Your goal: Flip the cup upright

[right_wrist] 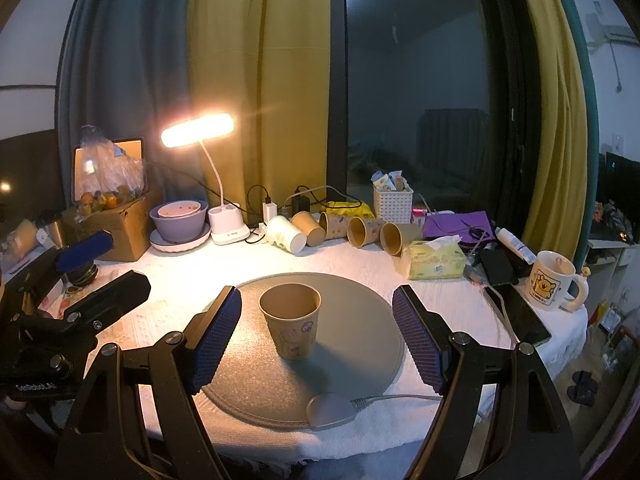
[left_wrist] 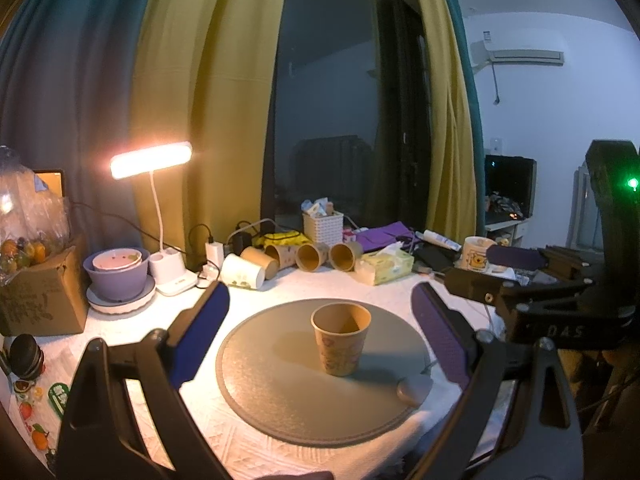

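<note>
A brown paper cup (left_wrist: 340, 337) with cartoon prints stands upright, mouth up, on a round grey mat (left_wrist: 280, 400). It also shows in the right wrist view (right_wrist: 291, 325) on the mat (right_wrist: 352, 320). My left gripper (left_wrist: 320, 336) is open, its blue pads wide on either side of the cup and a little nearer than it, touching nothing. My right gripper (right_wrist: 318, 336) is open too, and the cup stands between its pads, closer to the left one, untouched. The right gripper also shows at the right edge of the left wrist view (left_wrist: 516, 276).
Several paper cups (right_wrist: 360, 232) lie on their sides at the back of the table. A lit desk lamp (right_wrist: 198, 130), purple bowls (right_wrist: 180, 220), a cardboard box (right_wrist: 116, 224), a tissue box (right_wrist: 436, 260), a mug (right_wrist: 554, 280) and a phone (right_wrist: 520, 312) surround the mat. A cable puck (right_wrist: 330, 410) sits at the mat's near edge.
</note>
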